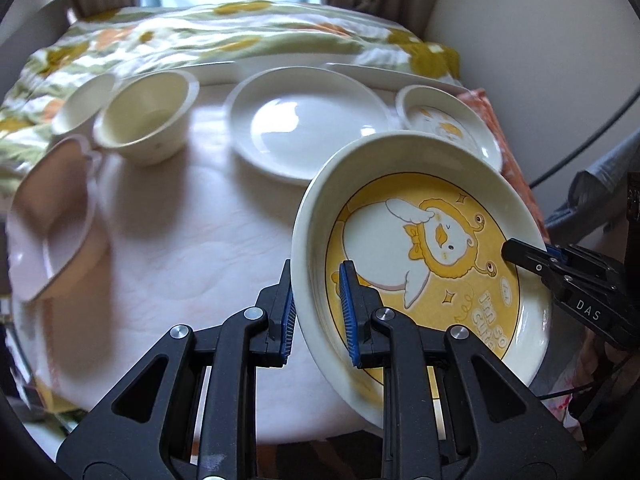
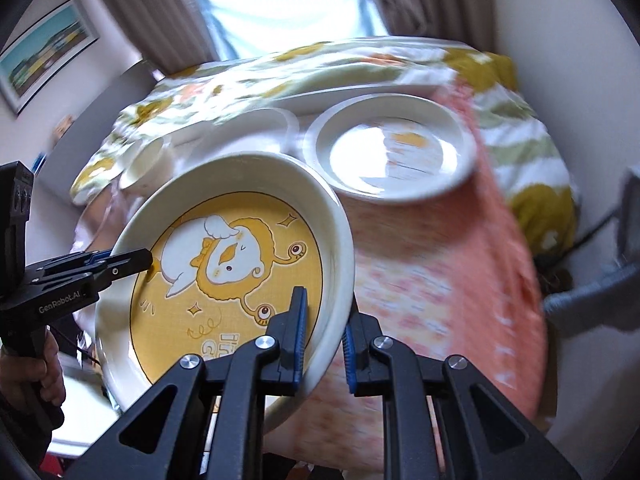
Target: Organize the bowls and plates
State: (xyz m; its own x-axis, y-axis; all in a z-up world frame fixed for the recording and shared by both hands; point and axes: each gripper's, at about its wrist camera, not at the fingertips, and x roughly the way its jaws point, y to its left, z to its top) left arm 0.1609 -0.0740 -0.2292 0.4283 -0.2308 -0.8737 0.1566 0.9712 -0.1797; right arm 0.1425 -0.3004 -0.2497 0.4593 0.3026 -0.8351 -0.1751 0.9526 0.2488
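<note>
A cream plate with a yellow duck picture [image 1: 420, 248] is held tilted above the table by both grippers. My left gripper [image 1: 318, 312] is shut on its left rim; it also shows in the right wrist view [image 2: 132, 260]. My right gripper [image 2: 326, 340] is shut on the plate's [image 2: 224, 264] right rim; it also shows in the left wrist view [image 1: 520, 254]. On the table lie a plain white plate [image 1: 308, 124], a second duck plate [image 1: 448, 128], [image 2: 392, 148], a cream bowl [image 1: 148, 116] and a small white cup [image 1: 82, 102].
A pink square dish [image 1: 52, 224] sits at the table's left. A white rectangular tray [image 1: 224, 70] lies at the back. A flowered cloth [image 1: 240, 36] and an orange cloth [image 2: 440, 260] cover the table. A wall stands at the right.
</note>
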